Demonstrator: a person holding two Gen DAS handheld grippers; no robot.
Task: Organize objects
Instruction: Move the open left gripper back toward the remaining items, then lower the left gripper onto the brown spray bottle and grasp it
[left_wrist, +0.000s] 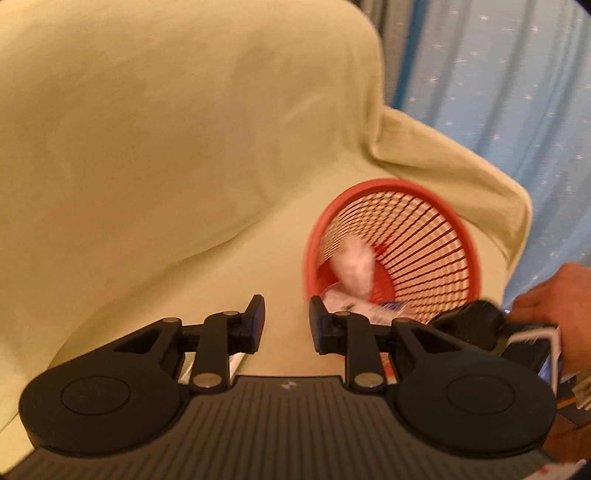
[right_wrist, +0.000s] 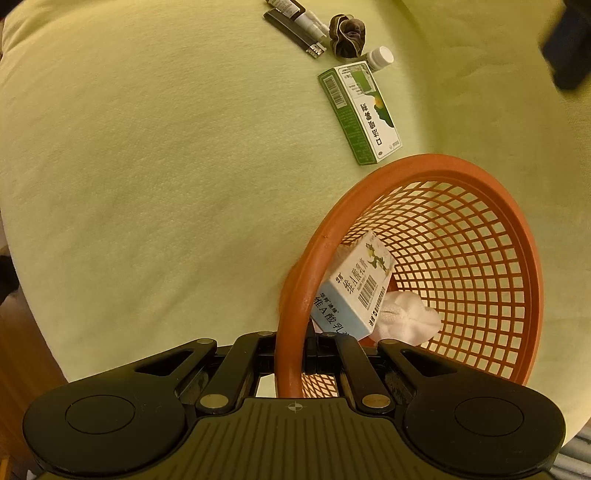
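A red mesh basket (right_wrist: 480, 177) lies on a yellow-green covered sofa. My right gripper (right_wrist: 293, 354) is shut on the basket's near rim. Inside the basket are a blue-and-white medicine box (right_wrist: 352, 291) and a white scrunchie (right_wrist: 404, 317). In the left wrist view the basket (left_wrist: 469, 236) is tilted toward me with the pale scrunchie (left_wrist: 352, 267) inside. My left gripper (left_wrist: 286, 321) is open and empty, just left of the basket. On the sofa beyond lie a green-and-white box (right_wrist: 358, 114), a white-capped bottle (right_wrist: 380, 57), a dark scrunchie (right_wrist: 347, 37), a white tube (right_wrist: 303, 14) and a dark flat stick (right_wrist: 293, 33).
The sofa back (left_wrist: 166, 129) rises behind the left gripper. A blue star-patterned curtain (left_wrist: 498, 74) hangs at the right. A hand (left_wrist: 554, 295) holds the right gripper beside the basket. A wooden floor (right_wrist: 22, 354) shows at the lower left.
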